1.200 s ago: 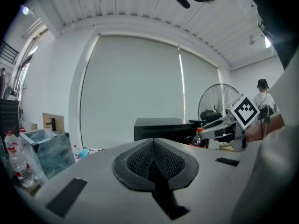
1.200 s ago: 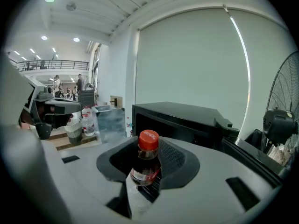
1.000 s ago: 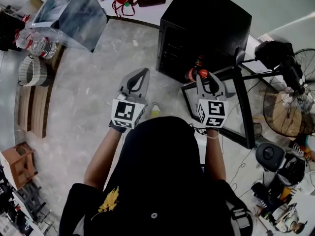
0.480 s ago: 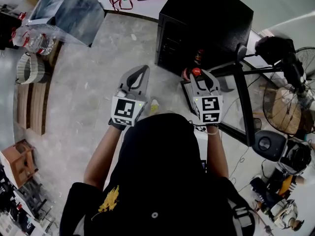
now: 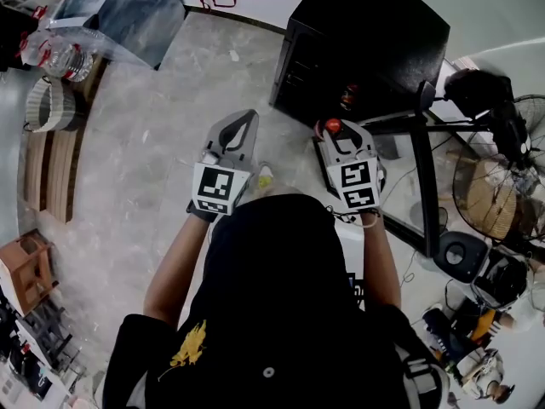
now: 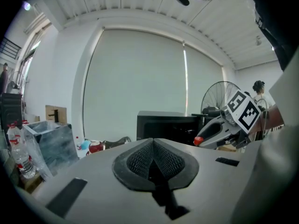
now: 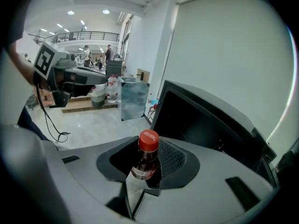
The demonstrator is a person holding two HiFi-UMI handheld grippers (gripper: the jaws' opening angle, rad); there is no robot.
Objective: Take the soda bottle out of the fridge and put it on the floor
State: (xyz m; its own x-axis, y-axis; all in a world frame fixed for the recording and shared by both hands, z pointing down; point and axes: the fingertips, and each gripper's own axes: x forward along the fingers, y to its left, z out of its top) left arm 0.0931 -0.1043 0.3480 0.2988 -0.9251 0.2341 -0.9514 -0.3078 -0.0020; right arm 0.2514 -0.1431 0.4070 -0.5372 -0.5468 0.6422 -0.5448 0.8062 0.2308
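Observation:
The soda bottle (image 7: 146, 157), dark with a red cap (image 5: 333, 126), stands upright between the pads of my right gripper (image 7: 145, 164), which is shut on its neck. In the head view my right gripper (image 5: 334, 131) holds it just in front of the black fridge (image 5: 366, 45), clear of the opening. The fridge's glass door (image 5: 407, 186) hangs open to the right. My left gripper (image 5: 244, 121) hovers over the floor to the left, its jaws (image 6: 153, 149) shut on nothing. From the left gripper view the right gripper (image 6: 219, 128) shows beside the fridge (image 6: 166, 126).
A grey concrete floor (image 5: 153, 169) spreads to the left. A clear plastic bin (image 5: 119, 11) and water bottles (image 5: 60, 58) stand at the far left. A fan (image 5: 498, 203), a black stand (image 5: 426, 135) and cables crowd the right. A small yellowish object (image 5: 266, 177) lies between the grippers.
My right gripper has drawn back from the fridge opening with the bottle still in it, toward the person. The left gripper has hardly moved.

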